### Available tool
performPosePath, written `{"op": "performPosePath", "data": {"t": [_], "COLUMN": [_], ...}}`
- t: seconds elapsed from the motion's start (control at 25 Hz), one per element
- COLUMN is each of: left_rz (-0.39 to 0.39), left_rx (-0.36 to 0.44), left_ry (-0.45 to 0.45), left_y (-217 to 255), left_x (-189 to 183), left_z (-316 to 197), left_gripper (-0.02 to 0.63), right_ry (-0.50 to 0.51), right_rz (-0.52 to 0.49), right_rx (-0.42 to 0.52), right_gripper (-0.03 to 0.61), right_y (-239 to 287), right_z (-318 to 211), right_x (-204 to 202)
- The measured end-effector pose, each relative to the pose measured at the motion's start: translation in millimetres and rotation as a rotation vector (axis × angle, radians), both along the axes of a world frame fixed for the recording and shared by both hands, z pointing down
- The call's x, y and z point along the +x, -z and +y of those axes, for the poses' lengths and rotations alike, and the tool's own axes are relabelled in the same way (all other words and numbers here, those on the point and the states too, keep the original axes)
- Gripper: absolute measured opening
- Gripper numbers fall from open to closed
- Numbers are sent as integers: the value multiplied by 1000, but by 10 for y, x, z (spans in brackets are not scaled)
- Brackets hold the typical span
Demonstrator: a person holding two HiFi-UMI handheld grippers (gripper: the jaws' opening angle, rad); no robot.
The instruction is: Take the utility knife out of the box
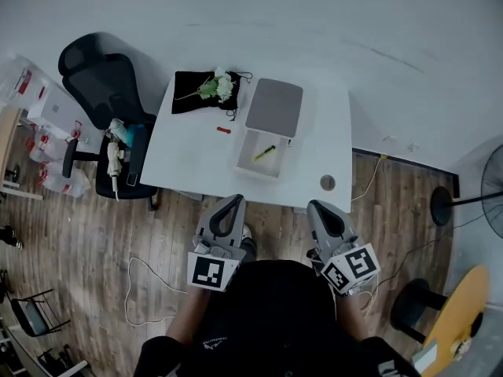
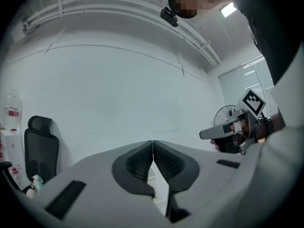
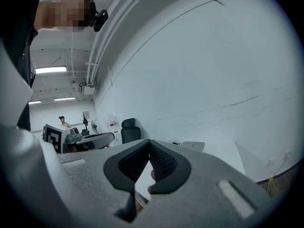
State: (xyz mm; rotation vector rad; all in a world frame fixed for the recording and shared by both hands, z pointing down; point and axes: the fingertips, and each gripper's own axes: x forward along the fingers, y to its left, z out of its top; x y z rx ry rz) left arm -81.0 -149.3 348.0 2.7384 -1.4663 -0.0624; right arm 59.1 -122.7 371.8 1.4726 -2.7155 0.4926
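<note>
White table (image 1: 189, 159) carries the open box (image 1: 243, 152) near its front edge, with the grey lid (image 1: 273, 106) lying just behind and touching it. The utility knife (image 1: 264, 153), yellow-green, lies inside the box at a slant. Only the head view shows the knife and the box interior; neither gripper view shows them.

Also on the table in the head view: a black cloth (image 1: 189, 93) with white flowers (image 1: 219, 86), a small red item (image 1: 224, 130), and a round disc (image 1: 328, 182).

Left gripper (image 1: 233, 201) and right gripper (image 1: 317, 207) are both held short of the table's front edge, well apart from the box.

Left gripper view: the ribbed pads (image 2: 142, 160) meet along one line, jaws closed on nothing. This view alone shows the right gripper from the side, with a fan (image 2: 223, 117) behind it, and a black chair (image 2: 40, 148) at left.

Right gripper view: the jaws are likewise pressed together and hold nothing. It shows the left gripper's marker cube (image 3: 53, 137), and the chair beyond.
</note>
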Motion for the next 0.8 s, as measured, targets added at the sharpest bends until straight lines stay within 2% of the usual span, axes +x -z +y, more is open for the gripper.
{"op": "performPosePath", "data": {"t": [0.28, 0.4, 0.52, 0.8], "left_rz": [-38, -30, -56, -118], "left_rx": [-11, -41, -106, -177], "left_ry": [-95, -132, -162, -251], "left_y": [-159, -274, -492, -898], "left_x": [-299, -341, -329, -69], "left_z": [-495, -639, -763, -957], "left_gripper": [6, 6, 6, 6], "right_ry": [-61, -83, -112, -197], "right_rz": [14, 31, 47, 48], "right_rx": [17, 17, 6, -39], "right_gripper": [5, 5, 5, 5], "right_y": [34, 48, 45, -46], "right_z": [-388, -456, -504, -613], "right_x": [-398, -471, -464, -311]}}
